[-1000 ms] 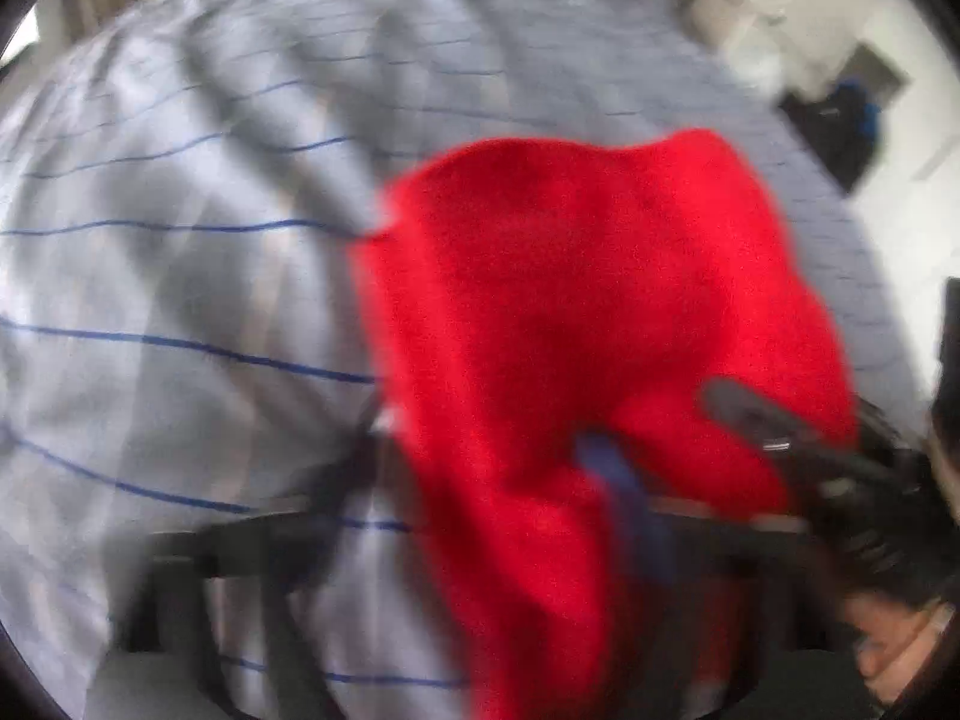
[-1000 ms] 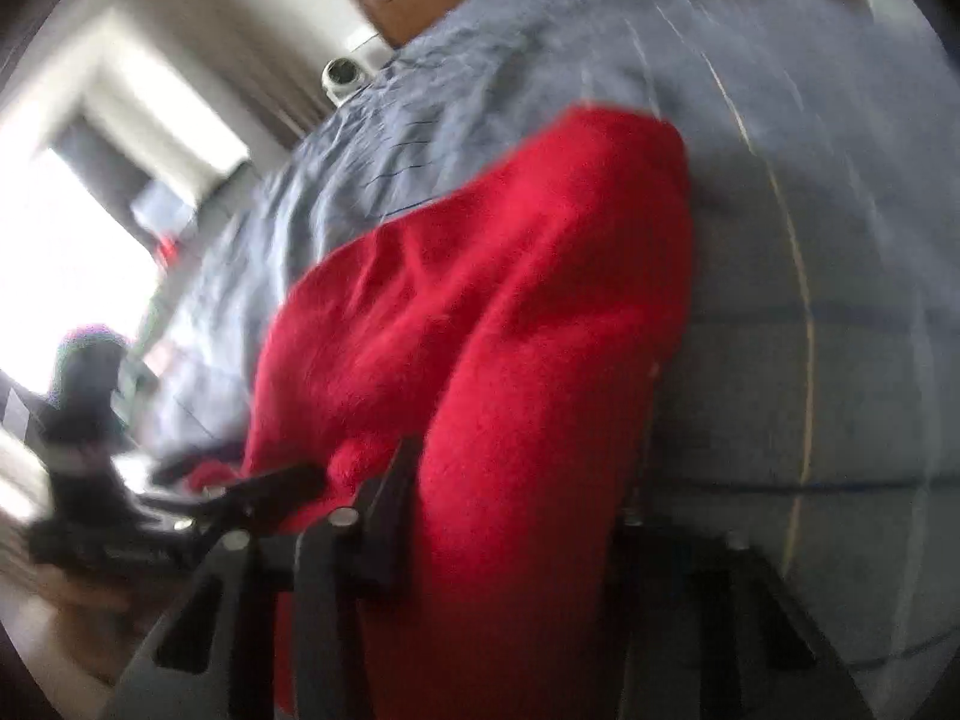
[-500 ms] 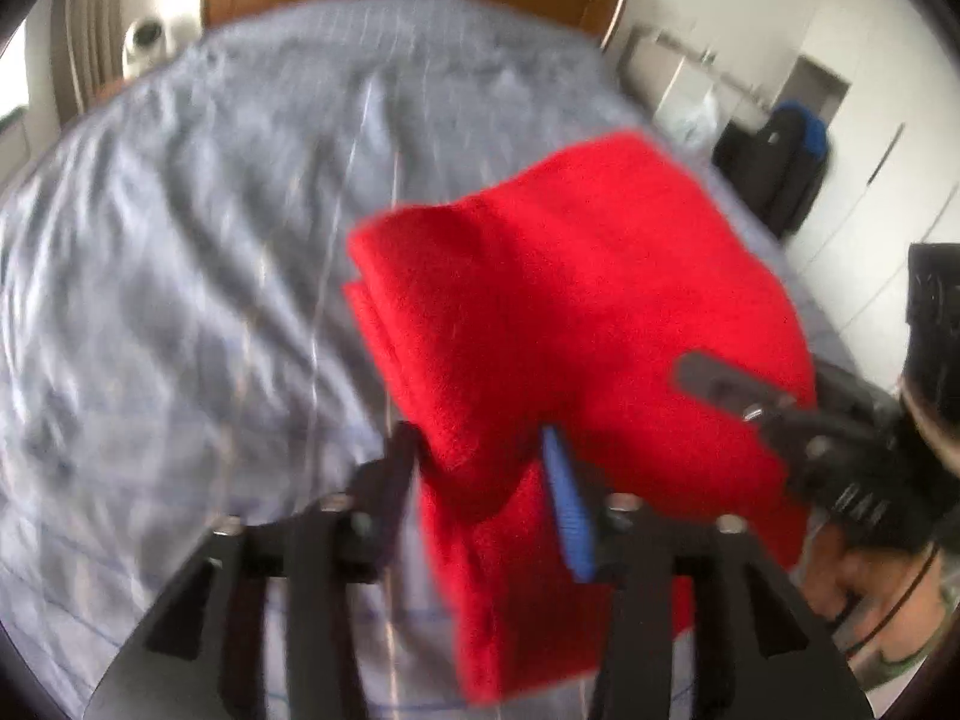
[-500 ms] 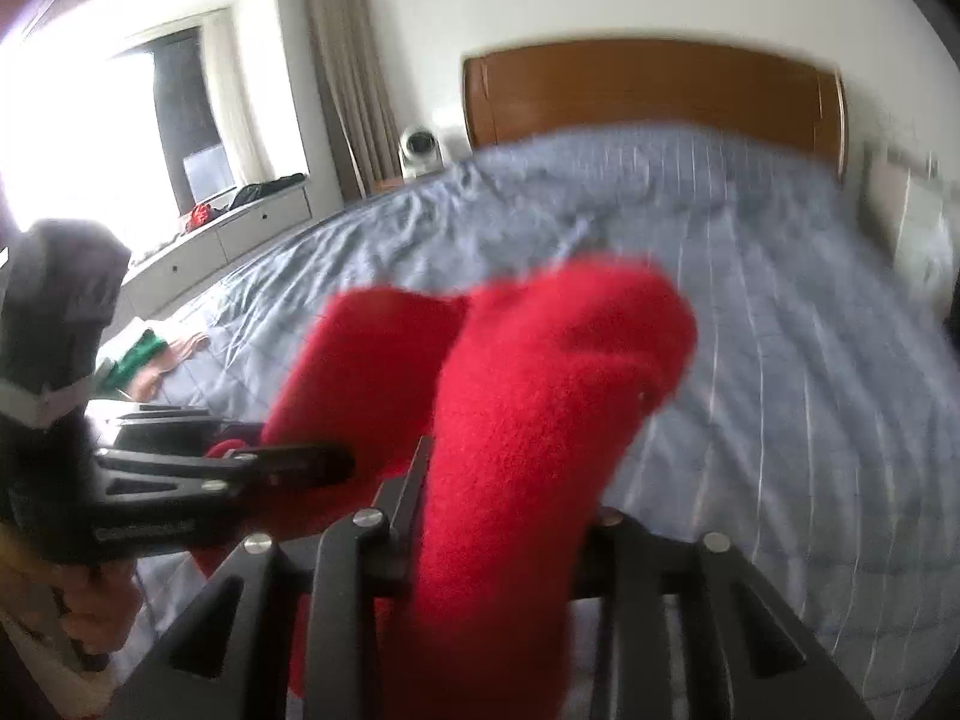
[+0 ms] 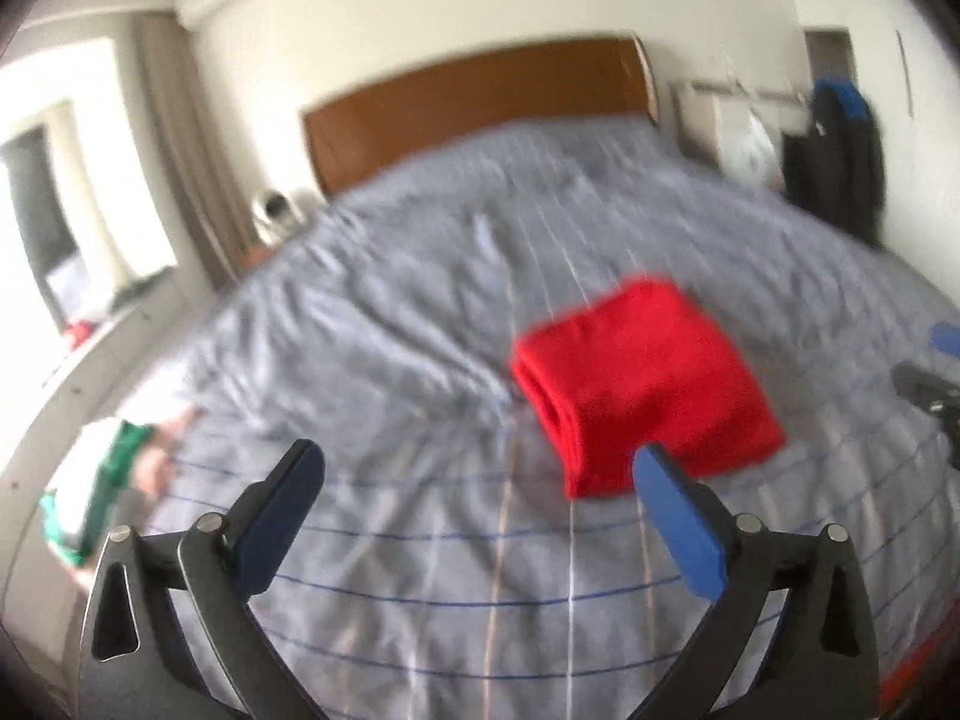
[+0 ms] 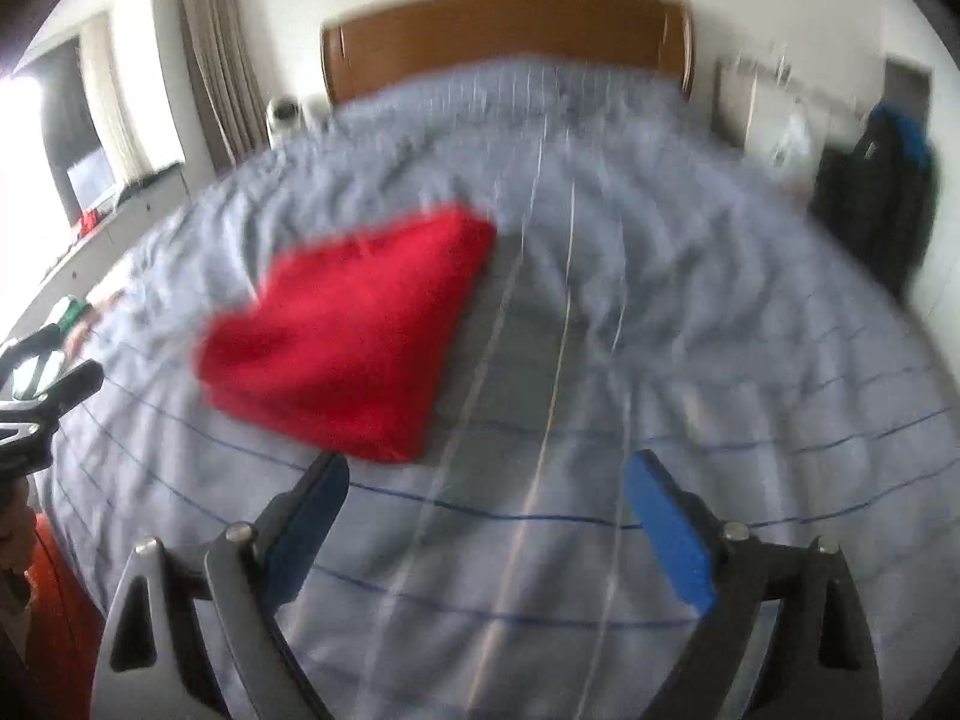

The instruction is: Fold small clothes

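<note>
A folded red garment [image 5: 645,387] lies on the grey striped bedspread [image 5: 420,360], seen in the right wrist view as a red wedge [image 6: 354,330] left of centre. My left gripper [image 5: 477,459] hangs above the bed just short of the garment; its jaws are opening wide and nothing is between them. My right gripper [image 6: 486,468] is also pulled back from the cloth, jaws opening, empty. Each gripper shows at the edge of the other's view: the right one [image 5: 927,387], the left one [image 6: 54,396].
A wooden headboard [image 6: 510,36] closes the far end of the bed. Green and white clothes [image 5: 96,492] lie at the bed's left edge. A dark bag with blue [image 6: 882,192] hangs at the right wall, a window and curtains at the left.
Both grippers let go of the red garment, opened wide and drew back and up. The garment now lies folded on the bed.
</note>
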A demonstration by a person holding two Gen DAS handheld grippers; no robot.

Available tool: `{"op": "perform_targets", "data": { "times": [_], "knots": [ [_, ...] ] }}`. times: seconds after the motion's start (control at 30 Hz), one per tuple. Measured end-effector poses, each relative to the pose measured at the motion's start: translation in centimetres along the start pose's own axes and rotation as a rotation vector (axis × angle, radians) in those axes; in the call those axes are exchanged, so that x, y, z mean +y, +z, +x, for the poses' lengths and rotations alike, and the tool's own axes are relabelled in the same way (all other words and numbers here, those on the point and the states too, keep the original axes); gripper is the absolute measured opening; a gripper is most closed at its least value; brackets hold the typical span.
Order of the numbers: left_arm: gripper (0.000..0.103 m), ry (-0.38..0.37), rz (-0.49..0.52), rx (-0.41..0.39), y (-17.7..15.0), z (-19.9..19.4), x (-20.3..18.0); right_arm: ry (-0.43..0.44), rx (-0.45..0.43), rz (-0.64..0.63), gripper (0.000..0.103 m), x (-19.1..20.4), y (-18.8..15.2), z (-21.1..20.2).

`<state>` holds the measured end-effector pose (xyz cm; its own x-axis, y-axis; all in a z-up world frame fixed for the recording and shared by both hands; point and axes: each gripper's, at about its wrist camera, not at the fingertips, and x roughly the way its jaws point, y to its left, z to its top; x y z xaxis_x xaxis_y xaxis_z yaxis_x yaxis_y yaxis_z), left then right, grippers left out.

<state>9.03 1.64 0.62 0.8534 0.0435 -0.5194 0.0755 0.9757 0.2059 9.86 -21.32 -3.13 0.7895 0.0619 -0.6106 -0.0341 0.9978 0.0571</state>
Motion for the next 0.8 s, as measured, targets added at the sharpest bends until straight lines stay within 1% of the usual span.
{"op": "perform_targets", "data": {
  "times": [0.03, 0.07, 0.1, 0.13, 0.17, 0.23, 0.27, 0.33, 0.37, 0.43, 0.57, 0.7, 0.8],
  "knots": [
    [0.103, 0.0, -0.015, -0.015, 0.4, -0.5, 0.1, -0.004, -0.101, 0.01, 0.098, 0.5, 0.5, -2.8],
    [0.103, -0.017, -0.039, -0.031, 0.9, -1.3, 0.4, -0.004, -0.164, 0.023, 0.103, 0.8, 0.8, -4.8],
    [0.103, -0.035, -0.064, -0.036, 1.2, -2.1, 0.7, 0.004, -0.201, 0.034, 0.103, 1.0, 1.2, -6.1],
    [0.103, -0.041, -0.079, -0.021, 1.3, -2.5, 0.8, 0.023, -0.217, 0.042, 0.103, 1.4, 1.6, -7.0],
    [0.103, -0.041, -0.083, 0.004, 1.1, -2.9, 0.9, 0.048, -0.183, 0.026, 0.103, 2.0, 2.1, -7.4],
    [0.103, -0.04, -0.088, 0.06, 0.7, -2.7, 0.8, 0.04, -0.126, -0.004, 0.103, 3.0, 2.7, -7.4],
    [0.103, -0.034, -0.101, 0.098, 0.2, -2.8, 0.8, 0.027, -0.096, -0.012, 0.103, 3.6, 2.6, -7.5],
    [0.103, -0.027, -0.135, 0.154, -0.6, -2.7, 0.9, 0.037, -0.069, -0.014, 0.103, 4.2, 2.2, -7.6],
    [0.103, -0.034, -0.157, 0.182, -1.1, -2.7, 1.0, 0.042, -0.039, -0.025, 0.103, 4.8, 1.8, -7.5],
    [0.103, -0.058, -0.175, 0.21, -1.8, -2.6, 1.0, 0.029, -0.008, -0.055, 0.103, 5.6, 1.1, -7.4],
    [0.103, -0.052, -0.159, 0.213, -2.2, -3.5, 0.5, 0.006, 0.028, -0.091, 0.103, 6.8, -0.1, -7.2],
    [0.103, -0.048, -0.15, 0.209, -2.2, -4.1, 0.4, -0.019, 0.041, -0.105, 0.103, 7.3, 0.1, -7.2],
    [0.103, -0.045, -0.131, 0.207, -2.3, -4.2, 0.3, -0.015, 0.053, -0.104, 0.103, 7.6, 0.6, -7.5]
  ]
}}
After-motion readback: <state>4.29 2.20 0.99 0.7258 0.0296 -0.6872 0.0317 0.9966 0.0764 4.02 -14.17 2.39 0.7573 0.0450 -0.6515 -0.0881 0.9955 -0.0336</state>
